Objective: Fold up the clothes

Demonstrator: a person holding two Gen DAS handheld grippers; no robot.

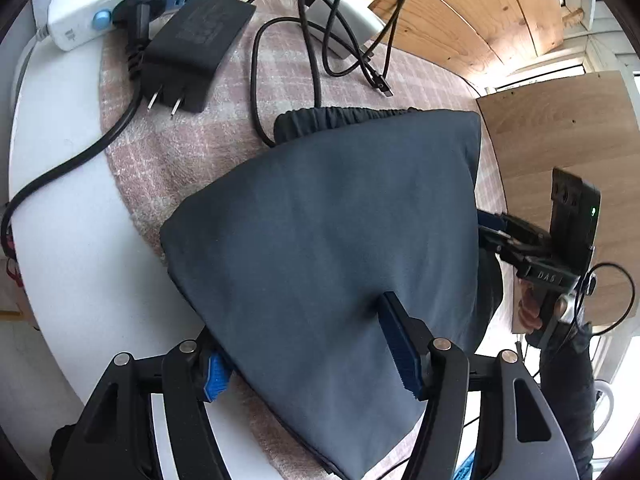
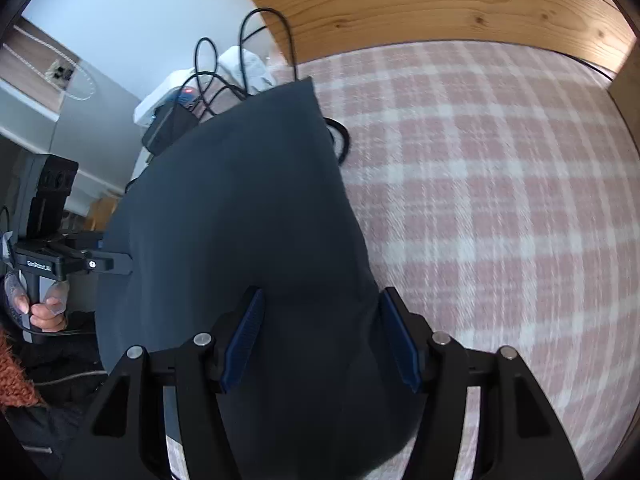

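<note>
A dark grey garment (image 1: 328,232) with a black elastic waistband (image 1: 340,114) lies folded on a pink plaid cloth (image 1: 192,140). My left gripper (image 1: 304,344) is open, its jaws wide apart with the garment's near edge between them. One blue pad (image 1: 400,344) rests on top of the fabric. My right gripper (image 2: 320,332) is open too, its jaws standing either side of a fold of the same garment (image 2: 248,208). The right gripper also shows in the left wrist view (image 1: 496,236) at the garment's right edge, the left gripper in the right wrist view (image 2: 108,260).
A white power strip (image 1: 132,0), a black adapter (image 1: 192,48) and black cables (image 1: 320,40) lie at the far side of the cloth. A wooden headboard (image 2: 420,8) runs behind. A wooden board (image 1: 560,152) stands to the right. The plaid cloth (image 2: 500,200) stretches bare to the right.
</note>
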